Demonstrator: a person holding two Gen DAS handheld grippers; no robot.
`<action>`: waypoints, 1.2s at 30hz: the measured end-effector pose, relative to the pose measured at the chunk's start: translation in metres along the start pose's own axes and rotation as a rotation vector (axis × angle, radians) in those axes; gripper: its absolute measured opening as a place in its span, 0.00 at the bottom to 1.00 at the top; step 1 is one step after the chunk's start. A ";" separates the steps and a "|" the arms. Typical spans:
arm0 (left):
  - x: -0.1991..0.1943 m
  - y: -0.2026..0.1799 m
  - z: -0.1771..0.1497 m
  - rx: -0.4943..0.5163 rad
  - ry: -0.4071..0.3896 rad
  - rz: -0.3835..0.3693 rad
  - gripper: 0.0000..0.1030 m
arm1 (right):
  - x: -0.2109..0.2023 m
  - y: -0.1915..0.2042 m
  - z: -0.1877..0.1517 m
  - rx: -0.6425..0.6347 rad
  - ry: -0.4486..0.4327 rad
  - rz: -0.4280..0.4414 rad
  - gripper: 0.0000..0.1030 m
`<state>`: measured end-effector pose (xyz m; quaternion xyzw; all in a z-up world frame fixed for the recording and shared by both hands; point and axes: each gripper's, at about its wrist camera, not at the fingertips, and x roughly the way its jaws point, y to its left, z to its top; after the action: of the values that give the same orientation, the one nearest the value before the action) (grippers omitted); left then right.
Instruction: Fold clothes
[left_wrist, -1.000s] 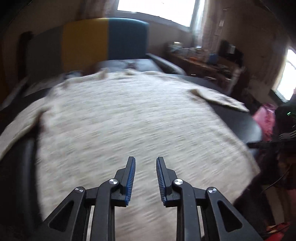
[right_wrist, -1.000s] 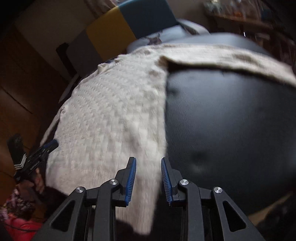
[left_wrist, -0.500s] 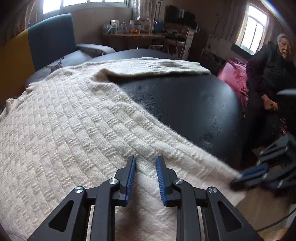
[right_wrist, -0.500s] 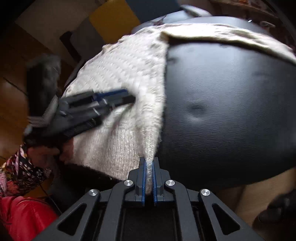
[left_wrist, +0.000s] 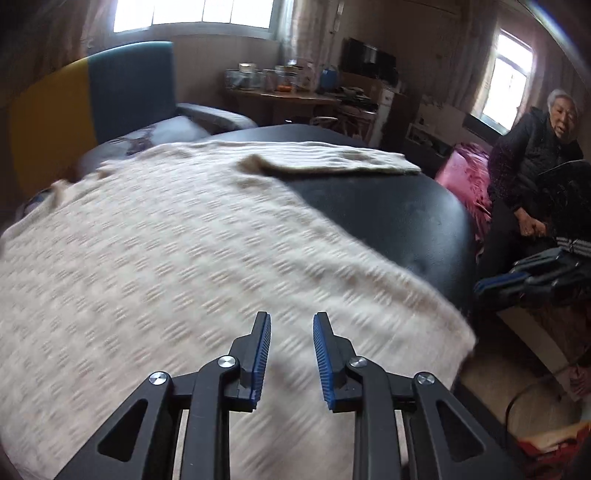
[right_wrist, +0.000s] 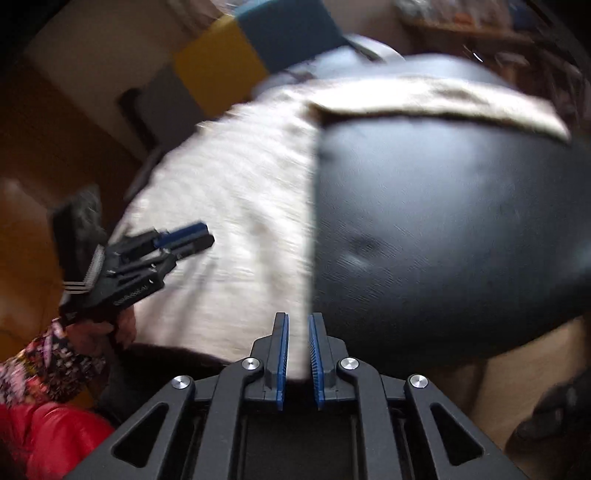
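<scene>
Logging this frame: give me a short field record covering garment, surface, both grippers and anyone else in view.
garment: cream knit sweater, spread flat, one sleeve stretched out sideways
surface: black padded table, bare beside the sweater
left gripper: open, above the sweater near its hem, holding nothing
right gripper: partly open at the sweater's side edge by the hem; grip cannot be judged through the blur
bystander: person in dark clothes seated at the far right
image quality: motion blur in both views

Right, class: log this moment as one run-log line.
sweater: spread on black table | left gripper: open above it | right gripper: part-open around hem corner
</scene>
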<state>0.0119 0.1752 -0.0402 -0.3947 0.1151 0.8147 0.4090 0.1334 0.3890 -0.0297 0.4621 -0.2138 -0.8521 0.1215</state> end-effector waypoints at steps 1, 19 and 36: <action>-0.012 0.012 -0.011 -0.019 -0.001 0.020 0.24 | 0.009 0.013 -0.001 -0.015 0.041 0.052 0.13; -0.056 0.063 -0.080 -0.154 -0.037 0.093 0.24 | 0.117 0.112 -0.001 -0.220 0.263 0.085 0.08; -0.054 0.069 -0.076 -0.188 -0.015 0.075 0.24 | 0.122 0.153 -0.002 -0.516 0.255 -0.006 0.27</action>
<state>0.0205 0.0615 -0.0600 -0.4208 0.0498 0.8396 0.3400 0.0699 0.2044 -0.0469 0.5199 0.0284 -0.8137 0.2584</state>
